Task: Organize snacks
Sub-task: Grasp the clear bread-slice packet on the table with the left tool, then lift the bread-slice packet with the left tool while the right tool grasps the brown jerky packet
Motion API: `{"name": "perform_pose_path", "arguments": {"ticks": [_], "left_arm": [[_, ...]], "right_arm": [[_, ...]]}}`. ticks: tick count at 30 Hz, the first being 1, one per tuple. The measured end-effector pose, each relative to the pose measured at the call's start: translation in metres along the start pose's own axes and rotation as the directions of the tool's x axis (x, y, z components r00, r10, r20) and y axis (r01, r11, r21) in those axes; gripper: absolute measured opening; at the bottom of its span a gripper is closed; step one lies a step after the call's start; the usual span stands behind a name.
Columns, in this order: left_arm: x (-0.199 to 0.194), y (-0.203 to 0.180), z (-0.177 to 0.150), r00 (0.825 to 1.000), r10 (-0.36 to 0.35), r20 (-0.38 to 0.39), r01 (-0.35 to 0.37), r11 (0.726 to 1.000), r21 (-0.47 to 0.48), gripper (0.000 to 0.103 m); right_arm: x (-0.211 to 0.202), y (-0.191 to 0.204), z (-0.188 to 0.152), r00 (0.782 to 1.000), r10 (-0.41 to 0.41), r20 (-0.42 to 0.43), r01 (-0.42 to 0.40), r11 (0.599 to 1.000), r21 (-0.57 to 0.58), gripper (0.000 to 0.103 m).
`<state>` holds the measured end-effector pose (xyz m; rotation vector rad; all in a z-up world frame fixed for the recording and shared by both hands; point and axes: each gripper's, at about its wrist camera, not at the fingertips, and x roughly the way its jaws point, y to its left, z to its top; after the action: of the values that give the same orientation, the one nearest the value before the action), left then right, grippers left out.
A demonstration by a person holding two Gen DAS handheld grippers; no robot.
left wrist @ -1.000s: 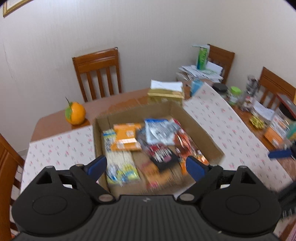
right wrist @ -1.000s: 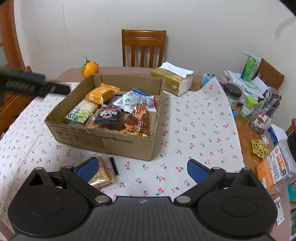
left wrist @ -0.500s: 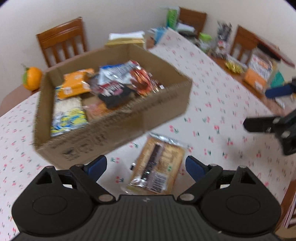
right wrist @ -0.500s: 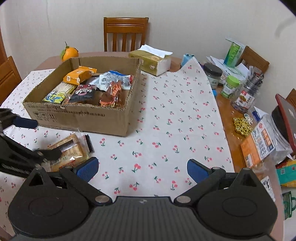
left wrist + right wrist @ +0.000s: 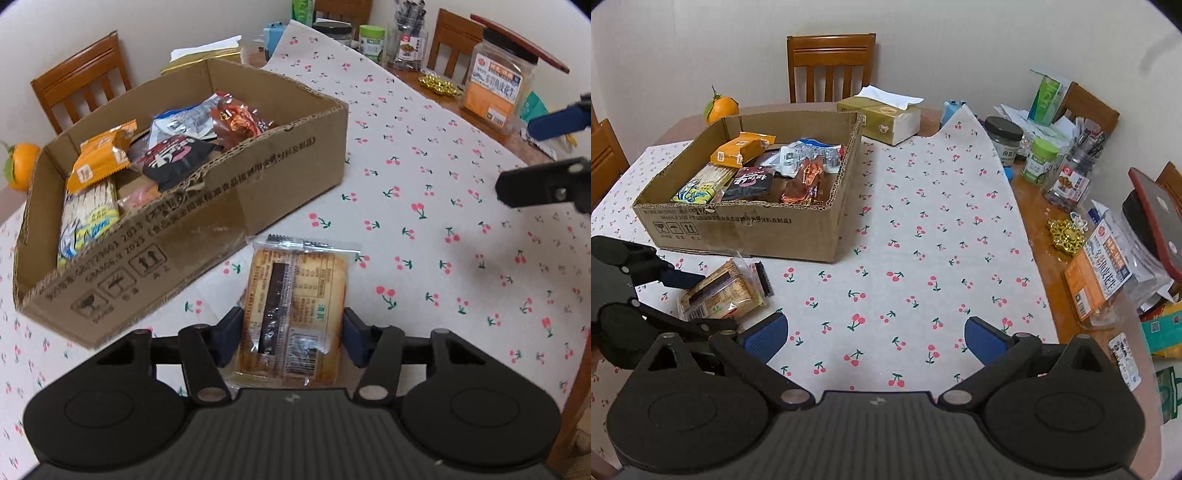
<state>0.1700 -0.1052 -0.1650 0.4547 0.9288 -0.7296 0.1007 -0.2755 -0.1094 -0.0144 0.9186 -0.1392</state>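
While the clear-wrapped tan biscuit packet (image 5: 293, 310) is lying on the cherry-print tablecloth (image 5: 424, 229) just in front of the open brown cardboard box (image 5: 236, 199), the left gripper (image 5: 291, 336) is straddling its near end, blue pads close against both sides; whether they are pressing it, I cannot tell. The right gripper (image 5: 875, 336) is hanging spread wide and holding nothing, off to the box's right front corner. Mixed snack packets (image 5: 757, 173) are sitting inside the box.
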Motion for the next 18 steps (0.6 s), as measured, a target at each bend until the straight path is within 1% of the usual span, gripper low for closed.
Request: {"name": "perform_pose_path", "arguments": {"ticks": [5, 8, 10, 13, 15, 18], "left_arm": [[-0.011, 0.003, -0.011, 1.0, 0.023, -0.01, -0.023, 0.997, -0.074, 0.055], [-0.019, 0.009, -0.022, 0.999, 0.037, -0.021, -0.04, 0.989, -0.145, 0.055], [-0.024, 0.013, -0.03, 0.998, 0.063, -0.028, -0.067, 0.981, -0.184, 0.055], [-0.03, 0.025, -0.044, 0.994, 0.101, -0.045, -0.109, 0.959, -0.26, 0.055], [-0.031, 0.035, -0.05, 0.989, 0.139, -0.056, -0.15, 0.94, -0.306, 0.055], [-0.03, 0.046, -0.056, 0.977, 0.202, -0.065, -0.212, 0.914, -0.345, 0.055]], "right_arm": [[0.003, 0.004, 0.0, 1.0, 0.014, -0.005, -0.014, 1.0, -0.012, 0.103], [0.006, 0.007, 0.001, 1.0, 0.03, -0.009, -0.03, 0.999, -0.023, 0.103], [0.009, 0.01, 0.002, 0.999, 0.043, -0.012, -0.044, 0.999, -0.03, 0.103], [0.016, 0.015, 0.003, 0.998, 0.061, -0.026, -0.062, 0.997, -0.04, 0.103], [0.022, 0.019, 0.004, 0.997, 0.072, -0.034, -0.073, 0.996, -0.047, 0.103], [0.032, 0.027, 0.004, 0.995, 0.094, -0.034, -0.096, 0.994, -0.06, 0.103]]}}
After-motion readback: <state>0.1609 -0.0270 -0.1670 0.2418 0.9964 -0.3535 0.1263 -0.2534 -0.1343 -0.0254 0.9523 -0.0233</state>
